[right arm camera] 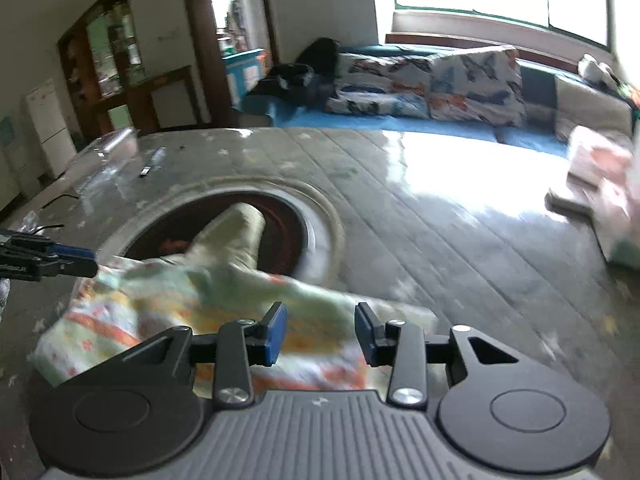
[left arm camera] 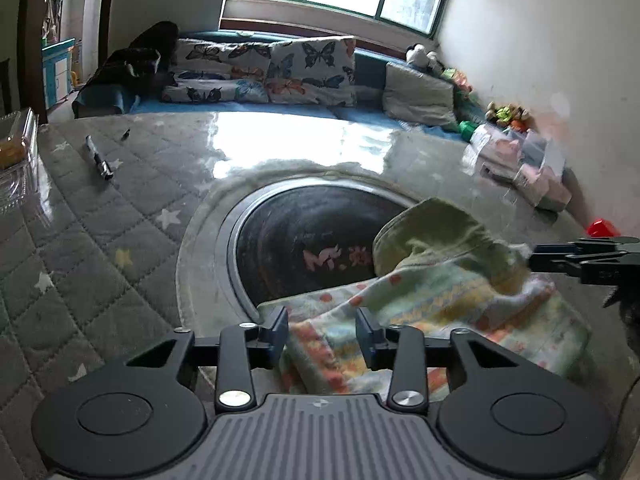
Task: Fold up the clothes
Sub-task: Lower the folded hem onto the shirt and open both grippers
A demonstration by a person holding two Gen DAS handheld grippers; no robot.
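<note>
One small garment [left arm camera: 420, 320] lies rumpled on the table [left arm camera: 120, 220], half over the round dark inset [left arm camera: 304, 240] at the table's middle. Fabric: soft, thin, pale green, printed with orange dots and pastel bands; folds and creases throughout. One plain green sleeve-like end [right arm camera: 236, 232], tube-shaped, reaches out over the dark disc, away from both cameras. Long axis of the garment runs roughly across the left wrist view, from the left gripper [left arm camera: 322, 332] toward the right gripper [left arm camera: 576, 258].

Left gripper: jaws apart, blue pads clear of the cloth on both sides; a folded corner of the garment lies in the gap below them, not pinched. Right gripper [right arm camera: 322, 334]: jaws likewise apart, the printed cloth lying beneath and between the pads, released. In the right wrist view the left gripper [right arm camera: 60, 260] shows at the garment's far left edge; that view is motion-blurred.

Table cover: grey quilted material, diamond stitching, small stars, under a glossy clear sheet with window glare. Inset rim is metallic. A dark pen-like tool [left arm camera: 99, 158] lies far left. Butterfly-print cushions [left arm camera: 280, 68] sit on a blue bench behind.
</note>
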